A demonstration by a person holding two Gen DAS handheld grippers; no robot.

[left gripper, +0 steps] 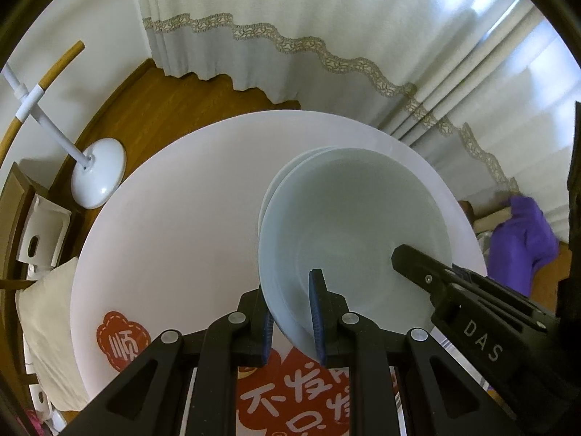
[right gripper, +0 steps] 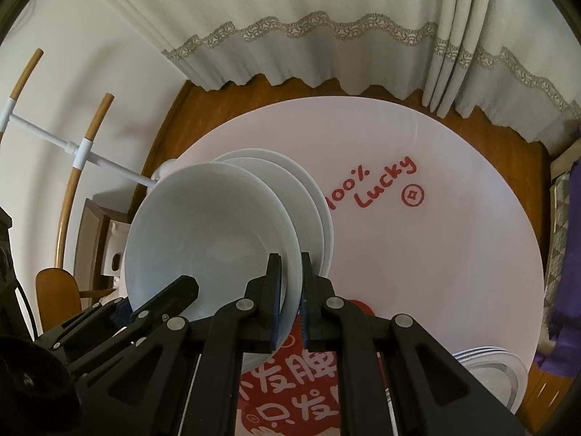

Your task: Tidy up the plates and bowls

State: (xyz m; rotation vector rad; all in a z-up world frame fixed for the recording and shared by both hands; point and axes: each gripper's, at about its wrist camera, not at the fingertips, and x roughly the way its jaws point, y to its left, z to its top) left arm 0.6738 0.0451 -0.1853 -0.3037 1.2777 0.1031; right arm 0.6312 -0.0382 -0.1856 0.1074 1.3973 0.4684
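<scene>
A pale white bowl (left gripper: 348, 229) is held over the round white table (left gripper: 174, 218). My left gripper (left gripper: 292, 321) is shut on its near left rim. My right gripper (right gripper: 290, 301) is shut on the bowl's right rim (right gripper: 214, 232); it shows in the left wrist view as a black finger (left gripper: 417, 261) over the bowl. Under the bowl lie stacked white dishes (right gripper: 312, 196), also seen as an edge in the left wrist view (left gripper: 279, 181). I cannot tell if the bowl touches them.
The table (right gripper: 435, 254) carries red print, "100% Lucky" (right gripper: 377, 185). A stack of blue-rimmed plates (right gripper: 497, 370) sits at its near right edge. A white stand with wooden arms (left gripper: 98, 174) stands on the wood floor left. Curtains hang behind. Purple cloth (left gripper: 519, 243) lies right.
</scene>
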